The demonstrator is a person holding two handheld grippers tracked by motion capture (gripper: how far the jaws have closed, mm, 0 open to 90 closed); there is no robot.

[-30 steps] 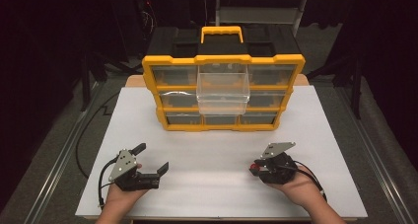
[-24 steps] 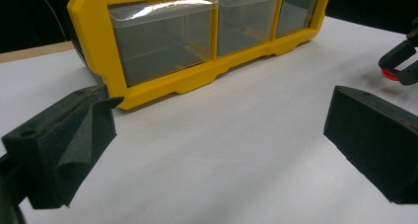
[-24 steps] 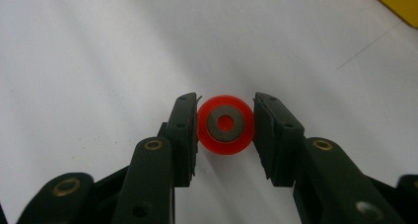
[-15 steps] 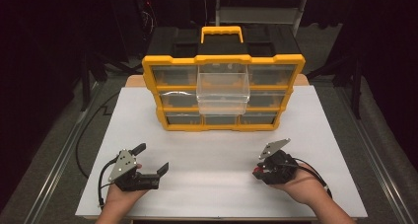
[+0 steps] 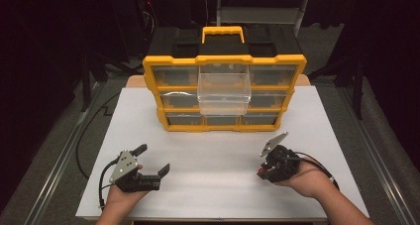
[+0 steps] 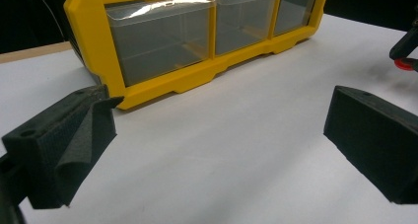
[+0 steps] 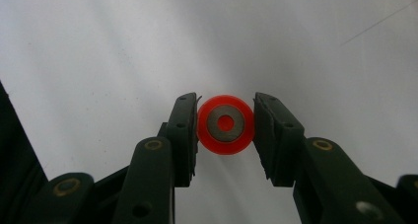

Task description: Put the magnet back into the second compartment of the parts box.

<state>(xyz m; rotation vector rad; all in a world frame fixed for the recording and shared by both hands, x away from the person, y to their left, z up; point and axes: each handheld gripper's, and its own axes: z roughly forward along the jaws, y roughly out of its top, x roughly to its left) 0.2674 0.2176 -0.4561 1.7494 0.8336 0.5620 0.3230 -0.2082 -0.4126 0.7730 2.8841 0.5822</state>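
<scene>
A small red ring (image 7: 226, 125) with a grey metal centre sits between the jaws of my right gripper (image 7: 226, 135), which touch it on both sides. From above, the right gripper (image 5: 262, 173) points down at the white table top at the front right, with the red ring (image 5: 261, 174) at its tip. My left gripper (image 5: 154, 158) rests at the front left, open and holding nothing. In its own view the left gripper (image 6: 222, 135) faces the yellow organiser (image 6: 148, 86), with the right gripper (image 6: 406, 51) far off at the right edge.
The yellow organiser (image 5: 224, 61) with clear drawers and a black top handle stands at the back of the white table (image 5: 213, 155). Its top middle drawer (image 5: 224, 88) is pulled out towards me. Dark floor and metal rails surround the table.
The right hand has edged slightly forward from the table's near edge. The left gripper has stayed still.
</scene>
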